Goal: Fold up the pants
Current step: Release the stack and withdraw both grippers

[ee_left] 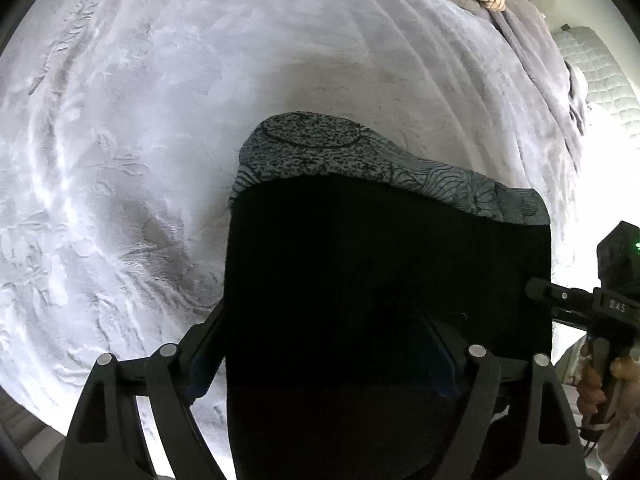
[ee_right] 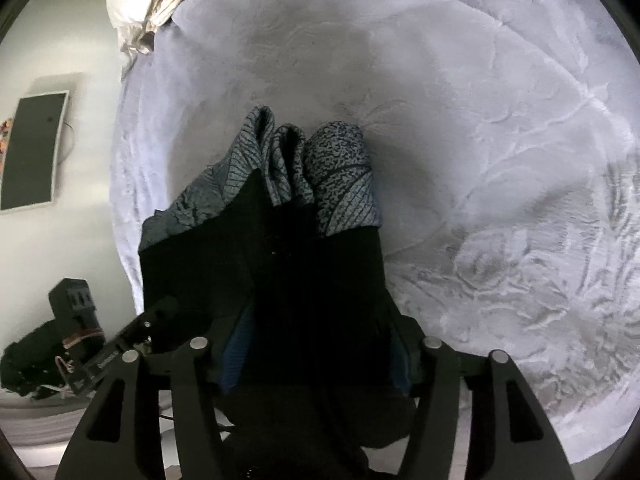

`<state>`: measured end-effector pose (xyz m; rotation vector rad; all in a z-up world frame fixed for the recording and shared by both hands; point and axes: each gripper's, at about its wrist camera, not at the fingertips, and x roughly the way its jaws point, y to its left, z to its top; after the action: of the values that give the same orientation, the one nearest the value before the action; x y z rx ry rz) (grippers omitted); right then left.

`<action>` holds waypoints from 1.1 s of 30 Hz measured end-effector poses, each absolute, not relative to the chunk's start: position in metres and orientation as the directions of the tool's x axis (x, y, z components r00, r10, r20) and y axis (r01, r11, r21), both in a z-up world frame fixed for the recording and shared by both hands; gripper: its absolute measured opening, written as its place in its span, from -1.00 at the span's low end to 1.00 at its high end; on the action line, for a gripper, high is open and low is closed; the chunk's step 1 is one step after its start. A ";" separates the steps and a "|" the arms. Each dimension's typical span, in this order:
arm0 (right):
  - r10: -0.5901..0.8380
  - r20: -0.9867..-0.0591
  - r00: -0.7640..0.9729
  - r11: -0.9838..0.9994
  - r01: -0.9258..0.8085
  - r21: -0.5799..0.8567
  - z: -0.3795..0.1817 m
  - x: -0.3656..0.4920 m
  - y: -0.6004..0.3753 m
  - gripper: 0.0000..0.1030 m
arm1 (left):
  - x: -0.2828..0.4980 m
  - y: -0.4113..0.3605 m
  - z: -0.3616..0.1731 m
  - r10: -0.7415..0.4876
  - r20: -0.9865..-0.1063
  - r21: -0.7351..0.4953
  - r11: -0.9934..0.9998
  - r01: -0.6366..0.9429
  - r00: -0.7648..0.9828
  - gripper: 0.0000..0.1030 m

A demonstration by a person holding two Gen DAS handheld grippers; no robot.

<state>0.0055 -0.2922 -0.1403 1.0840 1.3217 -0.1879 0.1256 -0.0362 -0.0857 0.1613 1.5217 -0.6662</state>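
Pale grey plush covers nearly everything: a blanket [ee_left: 168, 128] spread over a bed fills both wrist views, its embossed nap rumpled in swirls at the left of the left view and the right of the right view. Bare, open blanket lies above and around the garment in both pictures, so there looks to be plenty of room to lay a fold away from the grippers. The bed's edge runs down the left side of the right view, with floor and a dark flat panel [ee_right: 34, 152] beyond it; I would keep the cloth well inside that edge.

Next in size are the pants [ee_left: 384, 272], black with grey patterned cuffs, at lower centre of each frame, resting on the blanket. In the right view the cuffs [ee_right: 304, 168] bunch into three soft rolls. The fabric looks light, limp and thin, likely to sag and slide once lifted, so hold it at corners or a doubled edge, both sides at once.

A heap of pale striped cloth [ee_right: 148, 4] sits at the upper left of the right view, well apart.

The left gripper [ee_left: 332, 364] and right gripper [ee_right: 316, 360] each have dark cloth between their fingers; whether the pads press it or stand spread I cannot tell.
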 end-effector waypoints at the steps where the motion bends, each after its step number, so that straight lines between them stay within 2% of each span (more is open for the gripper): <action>1: 0.438 -0.848 0.299 0.542 0.665 0.514 -0.138 0.007 -0.292 0.25 | 0.125 -0.036 -0.083 -0.288 -0.955 -0.283 0.819 0.499 -0.070 0.68; 6: 0.387 -0.884 0.262 0.585 0.672 0.455 -0.118 -0.007 -0.293 0.45 | 0.116 -0.034 -0.068 -0.213 -0.977 -0.175 0.839 0.515 0.015 0.68; 16: 0.248 -0.952 0.180 0.675 0.672 0.303 -0.088 -0.005 -0.279 0.56 | 0.098 -0.032 -0.036 -0.110 -0.991 -0.052 0.854 0.517 0.082 0.68; 19: 0.205 -0.964 0.168 0.721 0.641 0.265 -0.075 0.000 -0.269 0.57 | 0.092 -0.038 -0.027 -0.104 -0.990 -0.039 0.857 0.514 0.098 0.68; 22: 0.181 -0.968 0.175 0.752 0.609 0.251 -0.062 0.009 -0.259 0.69 | 0.087 -0.050 -0.018 -0.101 -0.989 -0.030 0.855 0.518 0.108 0.68; 33: 0.115 -0.977 0.180 0.808 0.555 0.197 -0.028 0.034 -0.234 0.74 | 0.071 -0.072 0.008 -0.090 -0.986 0.003 0.834 0.551 0.142 0.68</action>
<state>0.0338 -0.2339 -0.0282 0.5953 1.3747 -0.3382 0.0712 -0.0724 0.0083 0.4110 1.3577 -0.4820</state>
